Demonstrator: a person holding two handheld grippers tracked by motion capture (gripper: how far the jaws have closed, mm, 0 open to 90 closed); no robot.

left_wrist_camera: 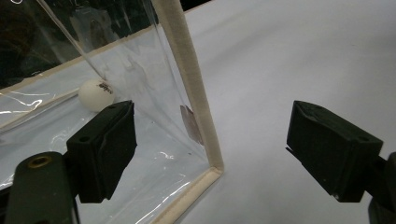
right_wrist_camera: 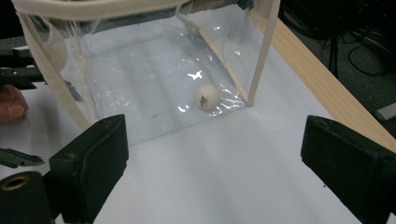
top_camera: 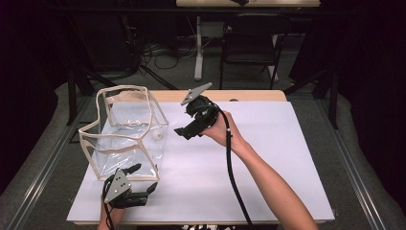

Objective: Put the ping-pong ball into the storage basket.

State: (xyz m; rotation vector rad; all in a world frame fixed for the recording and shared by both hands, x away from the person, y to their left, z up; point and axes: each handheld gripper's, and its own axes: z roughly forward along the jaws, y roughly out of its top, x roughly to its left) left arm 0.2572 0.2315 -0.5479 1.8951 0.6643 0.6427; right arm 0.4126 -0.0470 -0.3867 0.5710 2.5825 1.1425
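A clear plastic bag [top_camera: 125, 132] with cream trim stands open on the left of the white sheet [top_camera: 258, 153]. Inside it, a white ball [top_camera: 155, 135] rests near its right wall. My left gripper [top_camera: 145, 178] is open at the bag's near corner. In the left gripper view the cream corner seam [left_wrist_camera: 189, 88] stands between the spread jaws of that gripper [left_wrist_camera: 210, 149], with the ball [left_wrist_camera: 95, 94] behind the plastic. My right gripper [top_camera: 184, 123] hovers open just right of the bag, holding nothing. In the right gripper view it [right_wrist_camera: 215, 172] faces the bag [right_wrist_camera: 140, 70] and the ball [right_wrist_camera: 207, 96].
The wooden table edge [top_camera: 249, 96] runs along the far side of the sheet. A dark chair [top_camera: 251, 43] and a table leg [top_camera: 197, 48] stand on the floor beyond. The left hand's fingers [right_wrist_camera: 11, 103] show beside the bag in the right gripper view.
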